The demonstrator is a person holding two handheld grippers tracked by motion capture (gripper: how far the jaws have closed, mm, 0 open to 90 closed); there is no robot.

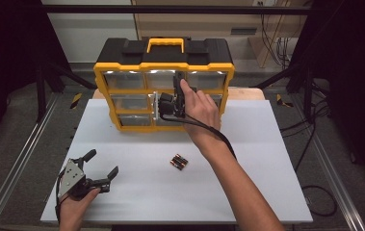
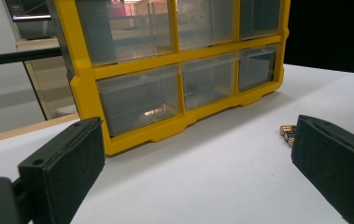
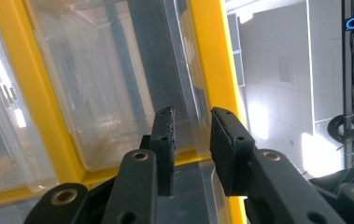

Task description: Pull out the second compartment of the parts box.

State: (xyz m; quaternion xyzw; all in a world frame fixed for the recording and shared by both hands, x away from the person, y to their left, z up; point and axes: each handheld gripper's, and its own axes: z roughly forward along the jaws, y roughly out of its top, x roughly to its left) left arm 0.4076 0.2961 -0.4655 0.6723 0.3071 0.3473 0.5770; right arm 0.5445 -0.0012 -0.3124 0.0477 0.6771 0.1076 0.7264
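Note:
A yellow and black organizer [image 1: 163, 65] with clear drawers stands upright at the back of the white table [image 1: 267, 163]. My right gripper [image 1: 163, 102] is up against its middle drawers. In the right gripper view the right gripper [image 3: 192, 116] has its jaws narrowly apart, with a clear drawer's edge [image 3: 191, 93] running between them beside the yellow frame [image 3: 207, 70]. A gap still shows at the pads. My left gripper [image 1: 103, 162] rests at the table's front left, wide open and with nothing in it. A few batteries [image 1: 179, 161] lie together in the middle of the table.
In the left gripper view the organizer's [image 2: 132, 70] lower drawers face the left gripper [image 2: 198, 135], and the batteries [image 2: 286, 133] lie just beyond its right jaw. A black cable [image 1: 209, 127] trails from the right gripper along the forearm. Metal rails flank the table.

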